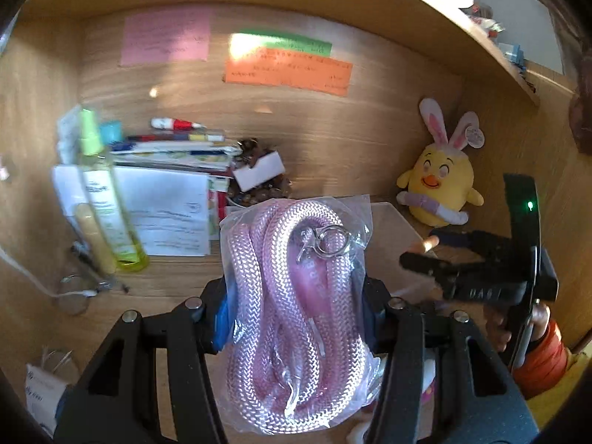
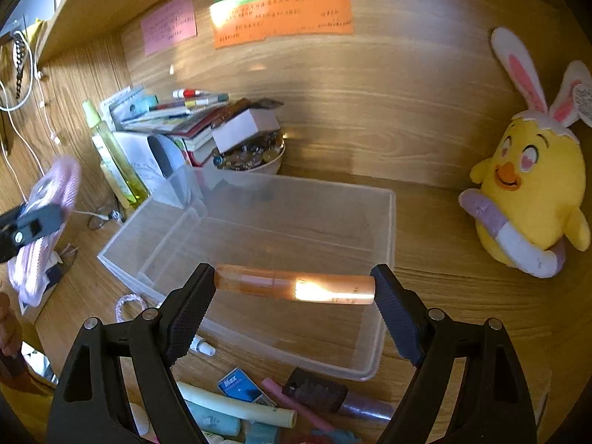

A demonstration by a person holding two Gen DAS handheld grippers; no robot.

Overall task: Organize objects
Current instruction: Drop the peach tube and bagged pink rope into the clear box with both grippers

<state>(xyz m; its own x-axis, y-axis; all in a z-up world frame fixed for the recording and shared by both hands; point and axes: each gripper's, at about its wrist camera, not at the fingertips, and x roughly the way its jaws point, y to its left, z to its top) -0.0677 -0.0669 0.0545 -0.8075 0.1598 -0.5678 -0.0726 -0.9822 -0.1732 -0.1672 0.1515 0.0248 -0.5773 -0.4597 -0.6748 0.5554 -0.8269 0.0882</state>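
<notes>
My left gripper [image 1: 296, 307] is shut on a clear bag of pink braided rope [image 1: 292, 296] with a metal clasp, held above the desk. It shows at the left edge of the right wrist view [image 2: 44, 229]. My right gripper [image 2: 294, 288] is shut on an orange tube [image 2: 296, 286], held crosswise by its ends over the near part of a clear plastic bin [image 2: 384, 222]. The bin holds nothing that I can see. The right gripper also shows in the left wrist view [image 1: 425, 255], to the right of the bag, with the bin's corner [image 1: 388, 229] behind the bag.
A yellow chick plush [image 2: 529, 192] stands at the right. A book stack [image 2: 177, 122], yellow-green bottle [image 2: 114, 162] and bowl of trinkets [image 2: 251, 155] stand behind the bin. Loose tubes, a blue box [image 2: 240, 388] and a dark roller [image 2: 314, 392] lie near me. Glasses [image 1: 74, 296] lie left.
</notes>
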